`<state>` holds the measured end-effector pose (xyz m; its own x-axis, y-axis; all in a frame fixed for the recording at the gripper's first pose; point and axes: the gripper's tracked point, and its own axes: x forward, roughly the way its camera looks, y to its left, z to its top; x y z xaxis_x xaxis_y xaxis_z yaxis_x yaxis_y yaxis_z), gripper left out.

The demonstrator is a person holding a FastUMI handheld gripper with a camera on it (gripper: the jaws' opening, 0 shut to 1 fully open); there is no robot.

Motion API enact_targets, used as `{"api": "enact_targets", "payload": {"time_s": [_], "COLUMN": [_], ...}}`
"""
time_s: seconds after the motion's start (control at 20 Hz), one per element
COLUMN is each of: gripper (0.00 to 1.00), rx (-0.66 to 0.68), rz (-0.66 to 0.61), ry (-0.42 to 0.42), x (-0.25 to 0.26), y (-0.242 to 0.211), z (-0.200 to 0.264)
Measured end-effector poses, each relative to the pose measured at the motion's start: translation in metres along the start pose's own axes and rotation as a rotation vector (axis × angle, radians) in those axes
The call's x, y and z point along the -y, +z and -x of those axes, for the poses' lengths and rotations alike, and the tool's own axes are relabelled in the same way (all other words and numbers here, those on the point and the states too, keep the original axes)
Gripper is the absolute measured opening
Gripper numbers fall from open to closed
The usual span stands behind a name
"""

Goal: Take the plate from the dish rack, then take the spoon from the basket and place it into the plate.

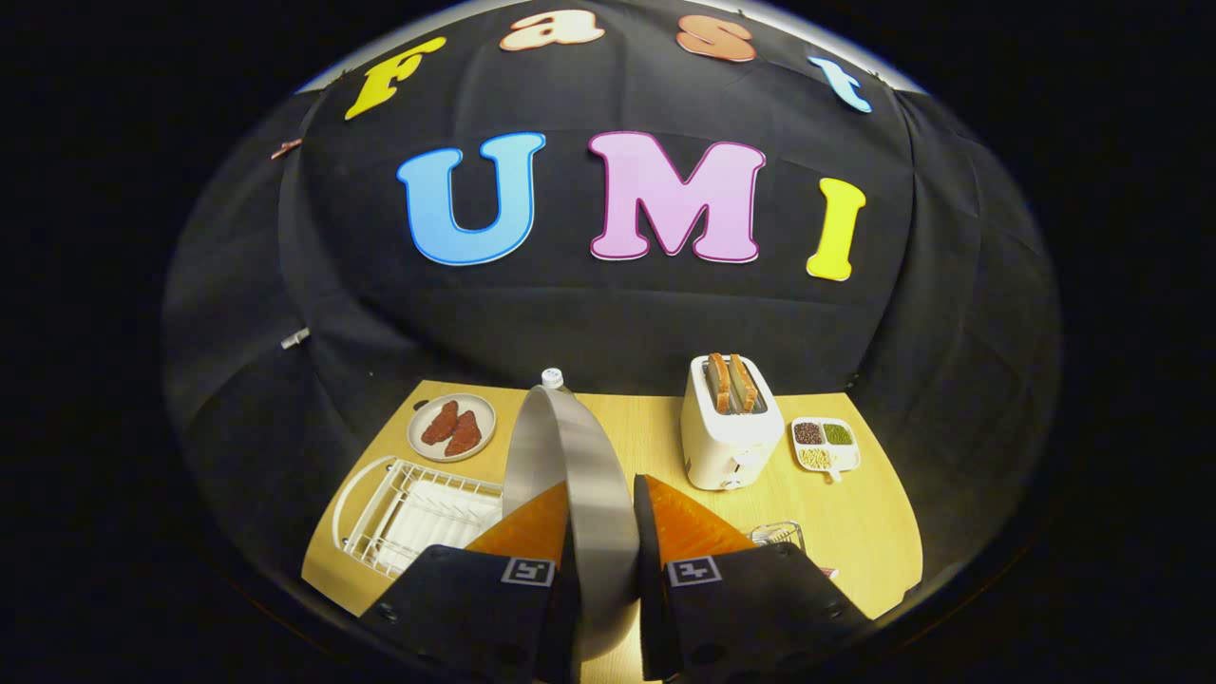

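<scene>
A grey metal plate [570,465] stands on edge between my two fingers, and my gripper [600,494] is shut on it, holding it high above the wooden table [655,446]. Down to the left of the fingers lies the white wire dish rack [408,513]. Just past the right finger a small wire basket [779,537] peeks out, mostly hidden; I cannot make out the spoon in it.
A white toaster [727,432] with two slices of bread stands beyond the right finger. To its right is a white divided dish [825,445] of grains. A plate with reddish food [452,427] lies behind the rack. A bottle cap [552,378] shows behind the held plate.
</scene>
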<state>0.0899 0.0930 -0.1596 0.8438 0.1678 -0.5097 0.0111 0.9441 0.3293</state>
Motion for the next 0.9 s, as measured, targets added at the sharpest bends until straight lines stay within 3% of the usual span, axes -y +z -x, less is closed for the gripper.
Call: {"api": "enact_targets", "payload": {"time_s": [0.25, 0.55, 0.9], "gripper": [0.28, 0.28, 0.28], "rx": [-0.069, -0.141, -0.261], "rz": [-0.172, -0.209, -0.364], "ry": [0.084, 0.116, 0.157], "x": [0.041, 0.088, 0.124], "y": [-0.039, -0.114, -0.219], "z": [0.047, 0.084, 0.091]}}
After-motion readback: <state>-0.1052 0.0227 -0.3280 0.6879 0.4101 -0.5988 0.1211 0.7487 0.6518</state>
